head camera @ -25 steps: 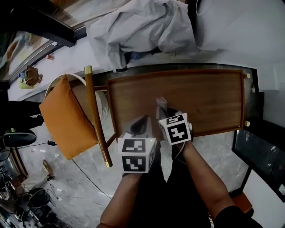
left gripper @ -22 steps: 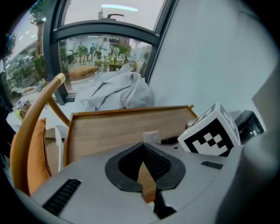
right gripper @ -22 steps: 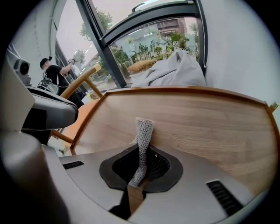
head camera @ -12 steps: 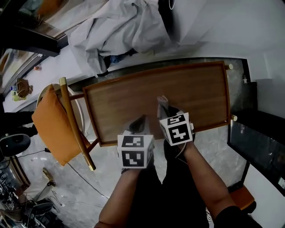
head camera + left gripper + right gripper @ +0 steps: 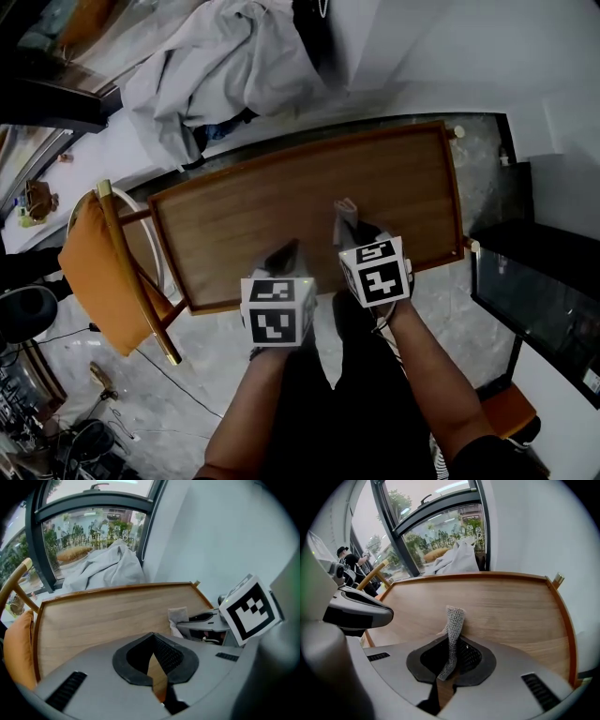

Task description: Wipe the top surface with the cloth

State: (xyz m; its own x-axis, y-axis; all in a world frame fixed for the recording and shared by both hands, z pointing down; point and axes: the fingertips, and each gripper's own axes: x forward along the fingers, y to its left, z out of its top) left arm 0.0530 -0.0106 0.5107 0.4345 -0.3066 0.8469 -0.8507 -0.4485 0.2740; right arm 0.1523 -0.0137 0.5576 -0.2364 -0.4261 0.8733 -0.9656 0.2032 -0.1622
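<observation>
**Wooden top, cloth at the ready**

Warm-brown, straight-grained table top (image 5: 272, 202) with a raised lip all round, set on a pale marble floor (image 5: 197, 375) against a white wall (image 5: 487, 56). At 9 o'clock of it, a slim wooden chair (image 5: 132, 272) with an orange cushion (image 5: 86, 272); at 11 o'clock, a crumpled grey sheet (image 5: 216, 66) heaped below the window (image 5: 84, 531). Just off centre toward 4 o'clock, a grey knitted cloth (image 5: 453, 620), pinched into a narrow upright strip by the clamped jaws of the right gripper (image 5: 450, 665), probably held low for dragging along the grain. Contact with the wood: unclear. At 7 o'clock, by the front edge, the left gripper (image 5: 154, 660), drawn together on nothing, seemingly kept out of the wiping path.
</observation>
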